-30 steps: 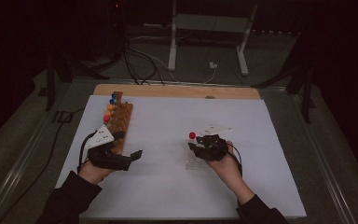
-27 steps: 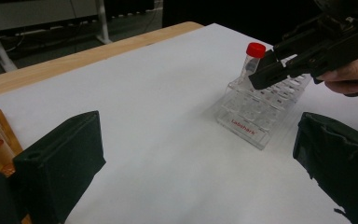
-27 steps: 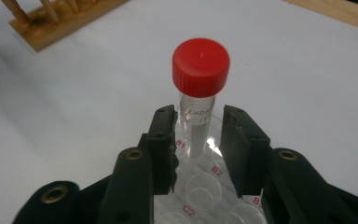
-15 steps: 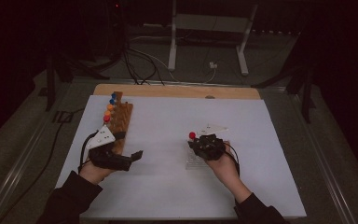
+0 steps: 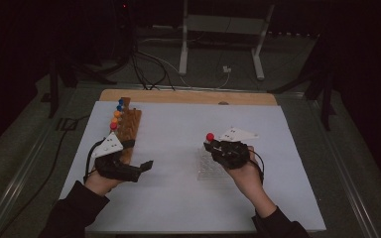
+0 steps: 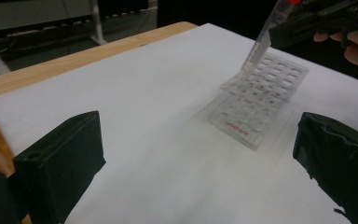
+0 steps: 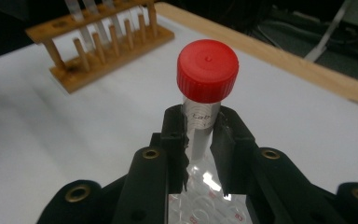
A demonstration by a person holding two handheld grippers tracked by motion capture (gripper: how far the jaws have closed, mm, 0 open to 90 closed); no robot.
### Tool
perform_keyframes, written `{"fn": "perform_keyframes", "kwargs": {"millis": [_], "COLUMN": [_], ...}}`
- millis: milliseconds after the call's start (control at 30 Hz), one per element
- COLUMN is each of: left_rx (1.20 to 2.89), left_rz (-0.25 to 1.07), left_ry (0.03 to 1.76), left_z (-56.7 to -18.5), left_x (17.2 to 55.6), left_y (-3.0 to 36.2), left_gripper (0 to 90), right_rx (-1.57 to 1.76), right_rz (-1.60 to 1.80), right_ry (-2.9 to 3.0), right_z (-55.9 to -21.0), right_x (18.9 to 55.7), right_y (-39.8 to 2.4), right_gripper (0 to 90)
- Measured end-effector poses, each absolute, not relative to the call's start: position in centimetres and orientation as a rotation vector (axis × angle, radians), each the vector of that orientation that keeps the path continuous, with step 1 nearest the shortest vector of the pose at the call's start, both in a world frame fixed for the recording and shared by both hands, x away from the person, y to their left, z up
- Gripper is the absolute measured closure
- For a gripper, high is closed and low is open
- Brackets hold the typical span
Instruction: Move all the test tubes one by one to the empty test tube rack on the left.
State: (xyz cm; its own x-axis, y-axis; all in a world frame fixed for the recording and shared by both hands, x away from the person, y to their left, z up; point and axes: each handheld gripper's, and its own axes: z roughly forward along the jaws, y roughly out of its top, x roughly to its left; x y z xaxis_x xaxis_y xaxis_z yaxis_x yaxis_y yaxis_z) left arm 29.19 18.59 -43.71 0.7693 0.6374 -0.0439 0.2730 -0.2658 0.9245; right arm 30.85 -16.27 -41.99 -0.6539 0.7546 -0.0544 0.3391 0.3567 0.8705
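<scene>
The red-capped tube (image 7: pixel 204 100) stood clamped just below its cap between the jaws of the right tool (image 7: pixel 200 135), tilted, its lower end at the far edge of the clear well plate (image 6: pixel 261 100) that lay near the middle of the white tabletop (image 5: pixel 178 129). We saw these jaws come together on the tube just now. We judged the step in hand to be the lifting of the tube out of the plate. The left tool (image 5: pixel 141 168) rested apart from it, jaws open on nothing, beside the wooden rack (image 5: pixel 126 126) that held other capped tubes. The next move, we supposed, called for carrying the tube across to a free hole of the rack, held upright and firmly enough not to slip.
</scene>
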Motion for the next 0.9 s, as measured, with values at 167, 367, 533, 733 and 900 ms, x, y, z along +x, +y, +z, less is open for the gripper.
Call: {"fn": "perform_keyframes", "kwargs": {"millis": [167, 367, 533, 733, 900], "left_rx": [1.843, 1.845, 1.848, 1.836, 1.857], "left_rz": [0.395, 0.367, 0.353, 0.359, 0.360], "left_ry": [0.662, 0.610, 0.584, 0.545, 0.516], "left_z": [-42.9, -42.1, -41.7, -41.4, -41.8], "left_x": [28.7, 27.9, 27.2, 26.6, 26.6], "left_y": [18.1, 17.1, 16.1, 14.9, 13.7], "left_gripper": [2.5, 2.6, 2.8, 13.0, 28.6], "right_rx": [0.896, 0.832, 0.783, 0.757, 0.740], "right_rz": [1.293, 1.332, 1.331, 1.302, 1.288], "right_ry": [2.172, 2.242, 2.302, 2.367, 2.409], "right_z": [-40.9, -41.2, -42.3, -43.7, -44.5], "right_x": [29.6, 28.5, 27.9, 27.6, 27.3], "right_y": [-15.8, -14.1, -12.4, -11.1, -10.2], "right_gripper": [74.5, 74.5, 74.5, 74.5, 74.5]}}
